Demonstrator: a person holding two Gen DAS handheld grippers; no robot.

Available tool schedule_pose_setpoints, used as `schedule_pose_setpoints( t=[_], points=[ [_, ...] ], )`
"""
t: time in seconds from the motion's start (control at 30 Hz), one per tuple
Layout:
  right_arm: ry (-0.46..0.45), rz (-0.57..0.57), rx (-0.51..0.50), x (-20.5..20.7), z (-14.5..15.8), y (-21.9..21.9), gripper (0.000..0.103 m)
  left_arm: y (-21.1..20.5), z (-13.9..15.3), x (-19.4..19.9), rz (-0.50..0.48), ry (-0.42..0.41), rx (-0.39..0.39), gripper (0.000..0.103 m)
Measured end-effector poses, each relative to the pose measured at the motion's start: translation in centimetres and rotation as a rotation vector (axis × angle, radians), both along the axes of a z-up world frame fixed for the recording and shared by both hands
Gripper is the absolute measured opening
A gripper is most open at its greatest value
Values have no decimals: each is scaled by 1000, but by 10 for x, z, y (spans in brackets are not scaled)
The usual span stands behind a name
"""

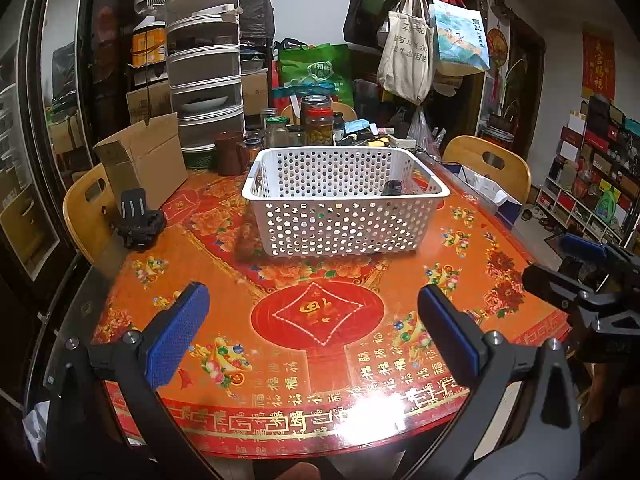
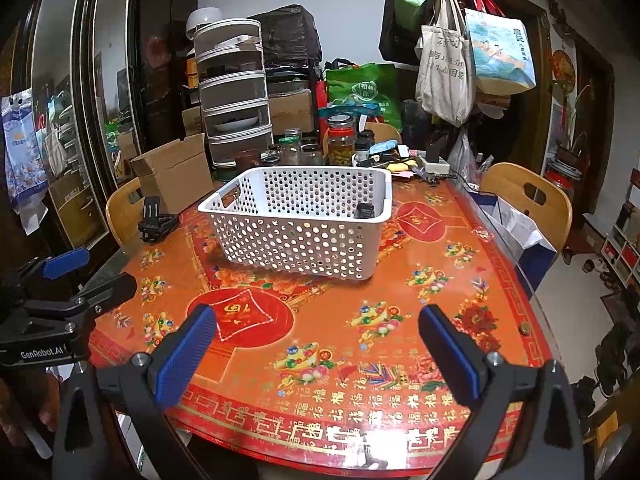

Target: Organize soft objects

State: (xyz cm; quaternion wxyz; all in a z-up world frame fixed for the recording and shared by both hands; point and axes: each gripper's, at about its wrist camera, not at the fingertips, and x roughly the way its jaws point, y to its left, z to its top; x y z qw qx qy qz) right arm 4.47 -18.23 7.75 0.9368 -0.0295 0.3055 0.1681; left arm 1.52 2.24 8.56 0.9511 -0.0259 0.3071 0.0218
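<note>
A white perforated basket (image 1: 344,216) stands in the middle of the red patterned table (image 1: 320,344); it also shows in the right wrist view (image 2: 296,232). A small dark object (image 1: 391,188) lies inside it near the right wall, also seen in the right wrist view (image 2: 365,211). My left gripper (image 1: 314,300) is open and empty above the table's near part. My right gripper (image 2: 316,322) is open and empty, also short of the basket. Each gripper shows at the edge of the other's view, the right one (image 1: 588,264) and the left one (image 2: 68,276).
A black clamp-like device (image 1: 138,220) lies at the table's left edge beside an open cardboard box (image 1: 144,160). Jars (image 1: 318,120), a brown mug (image 1: 230,152) and clutter stand behind the basket. Wooden chairs (image 1: 488,160) flank the table. Bags (image 1: 408,52) hang at the back.
</note>
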Motion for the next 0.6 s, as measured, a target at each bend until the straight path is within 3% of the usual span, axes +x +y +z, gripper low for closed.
schedule_pose_setpoints(
  t=[0.6],
  points=[
    [0,1,1,-1,0,-1,101,-2,-3,0,-2,0,3,103]
  ],
)
